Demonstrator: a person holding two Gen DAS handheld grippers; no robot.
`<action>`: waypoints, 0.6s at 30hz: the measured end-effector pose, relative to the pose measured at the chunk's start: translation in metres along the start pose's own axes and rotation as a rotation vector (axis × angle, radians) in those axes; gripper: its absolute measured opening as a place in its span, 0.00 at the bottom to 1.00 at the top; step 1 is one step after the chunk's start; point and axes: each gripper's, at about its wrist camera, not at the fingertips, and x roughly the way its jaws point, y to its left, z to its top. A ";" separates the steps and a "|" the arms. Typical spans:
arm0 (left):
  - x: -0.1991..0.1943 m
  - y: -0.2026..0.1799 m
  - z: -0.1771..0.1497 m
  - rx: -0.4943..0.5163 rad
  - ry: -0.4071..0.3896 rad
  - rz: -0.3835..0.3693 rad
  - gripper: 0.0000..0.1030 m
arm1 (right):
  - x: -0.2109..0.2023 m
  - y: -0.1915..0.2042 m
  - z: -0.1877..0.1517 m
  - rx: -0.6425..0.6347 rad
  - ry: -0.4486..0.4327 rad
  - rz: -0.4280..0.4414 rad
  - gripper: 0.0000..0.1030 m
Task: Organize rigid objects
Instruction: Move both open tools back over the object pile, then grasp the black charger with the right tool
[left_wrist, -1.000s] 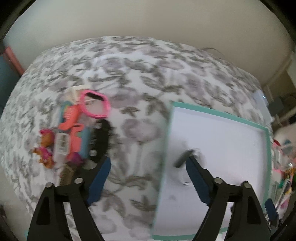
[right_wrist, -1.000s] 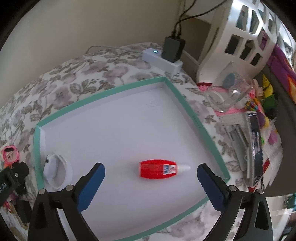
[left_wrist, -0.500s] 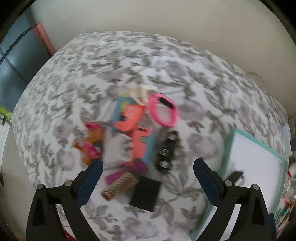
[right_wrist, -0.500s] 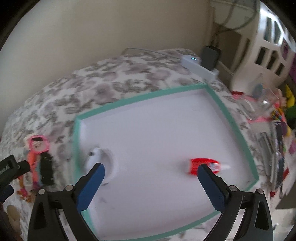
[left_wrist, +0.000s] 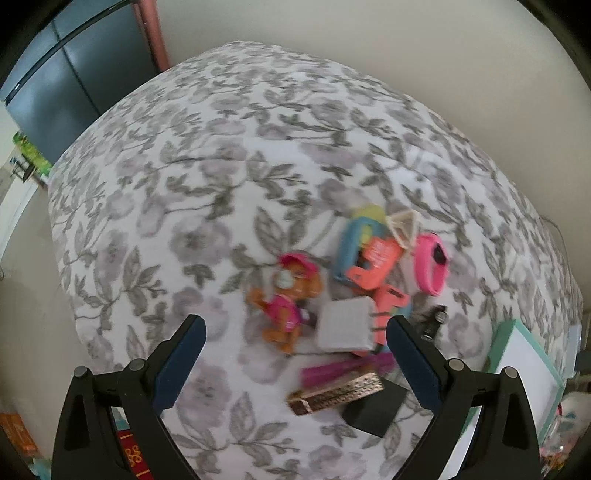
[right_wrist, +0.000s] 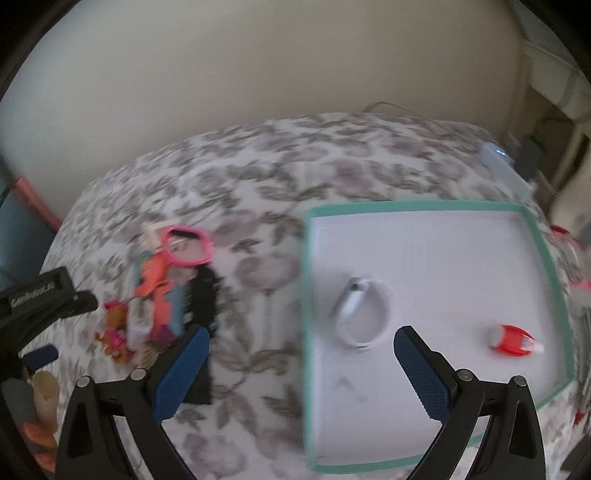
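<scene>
We work over a bed covered in a grey floral bedspread, which fills both views. On its right side lies the white tray with a teal rim, flat on the fabric, presumably there as the place where sorted things end up. Inside it sit a white ring-shaped band, near the tray's left wall, and a red bottle with a white tip toward the right wall, well apart from each other.

Left of the tray, on bare bedspread, we see the pile of small objects not yet sorted: a white square block at its middle, an orange and pink toy figure just left of it, a pink wristband at the far right, a coral piece lying over a blue one, and a gold glittery bar and a black box at the near edge.

Our left gripper hangs above the pile's near side, jaws spread wide and holding nothing, likely lined up for a pick. Our right gripper is likewise spread and empty, straddling the tray's left rim.
</scene>
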 end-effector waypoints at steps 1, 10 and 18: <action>0.000 0.006 0.000 -0.001 -0.004 0.004 0.95 | 0.002 0.008 -0.001 -0.019 0.008 0.007 0.99; 0.021 0.034 -0.007 0.031 0.029 0.039 0.95 | 0.023 0.056 -0.019 -0.162 0.099 0.045 0.99; 0.040 0.040 -0.014 0.008 0.104 0.000 0.95 | 0.049 0.078 -0.036 -0.256 0.181 0.027 0.99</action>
